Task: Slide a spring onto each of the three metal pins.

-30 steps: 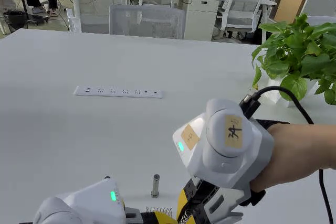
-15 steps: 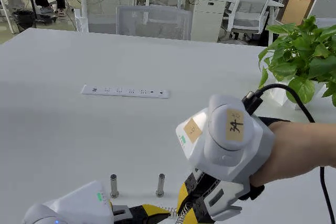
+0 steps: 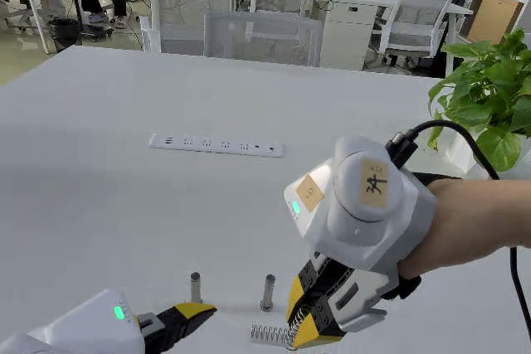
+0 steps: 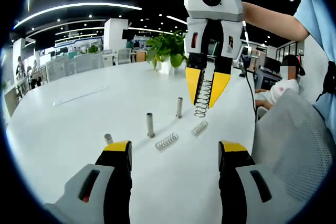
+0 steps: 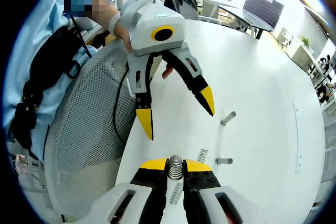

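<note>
Right tool (image 5: 175,164) is clamped on a spring (image 4: 202,98), hanging just beside a metal pin (image 4: 179,107); left tool (image 5: 177,119) gapes wide, empty.

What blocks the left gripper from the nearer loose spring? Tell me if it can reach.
Probably yes: nothing blocks it. The left gripper is open, and the spring lies on bare table just ahead of its jaws. The right gripper hangs farther back.

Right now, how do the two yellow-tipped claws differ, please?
The left yellow-tipped claw is wide open and empty; the right yellow-tipped claw is shut on a coiled metal spring. The left points along the white table; the right points down at it. Both have black jaws.
</note>
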Motion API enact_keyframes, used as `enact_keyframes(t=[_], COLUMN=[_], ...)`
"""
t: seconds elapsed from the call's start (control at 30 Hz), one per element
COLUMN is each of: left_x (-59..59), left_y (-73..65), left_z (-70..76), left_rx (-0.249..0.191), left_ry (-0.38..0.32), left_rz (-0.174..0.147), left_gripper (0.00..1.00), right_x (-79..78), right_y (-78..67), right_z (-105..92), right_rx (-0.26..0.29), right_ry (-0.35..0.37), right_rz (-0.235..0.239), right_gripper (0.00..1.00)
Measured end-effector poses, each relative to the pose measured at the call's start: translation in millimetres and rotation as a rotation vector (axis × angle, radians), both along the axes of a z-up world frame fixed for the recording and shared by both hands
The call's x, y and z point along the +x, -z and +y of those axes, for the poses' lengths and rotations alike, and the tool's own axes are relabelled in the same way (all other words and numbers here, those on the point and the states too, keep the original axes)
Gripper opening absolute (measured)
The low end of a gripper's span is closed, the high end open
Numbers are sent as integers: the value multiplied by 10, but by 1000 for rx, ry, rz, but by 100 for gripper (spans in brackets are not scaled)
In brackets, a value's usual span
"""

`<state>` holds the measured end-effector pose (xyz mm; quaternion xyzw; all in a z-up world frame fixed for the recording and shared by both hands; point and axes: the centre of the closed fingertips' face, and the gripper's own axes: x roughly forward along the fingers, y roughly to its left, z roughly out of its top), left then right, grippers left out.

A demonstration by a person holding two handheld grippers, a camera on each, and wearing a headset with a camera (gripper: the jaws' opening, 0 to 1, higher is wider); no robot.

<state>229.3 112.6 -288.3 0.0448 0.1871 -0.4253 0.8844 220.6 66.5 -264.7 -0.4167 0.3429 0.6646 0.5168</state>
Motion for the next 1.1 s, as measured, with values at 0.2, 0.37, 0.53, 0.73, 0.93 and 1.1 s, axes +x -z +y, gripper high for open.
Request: enact_keyframes(t=[0.2, 0.37, 0.53, 0.73, 0.93, 1.1], left_x=[-5, -23, -11, -37, -53, -58], left_y=[31, 71, 85, 123, 151, 168], left_z=[175, 244, 303, 380, 418, 431], left_rx=[11, 25, 30, 36, 40, 36], left_ry=[-58, -75, -91, -100, -95, -91], left_rz=[11, 25, 29, 49, 60, 67], left_gripper=[75, 87, 94, 99, 99, 99], right_x=[79, 128, 191, 287, 414, 513], right_y=[-49, -61, -66, -117, -171, -199], right_z=[68, 126, 172, 244, 301, 391], right_rx=[4, -4, -24, -37, -54, -78], right_ry=[-10, -26, -45, -65, -85, -117], right_rz=[-15, -25, -36, -55, -72, -87], right_gripper=[7, 7, 7, 7, 7, 7])
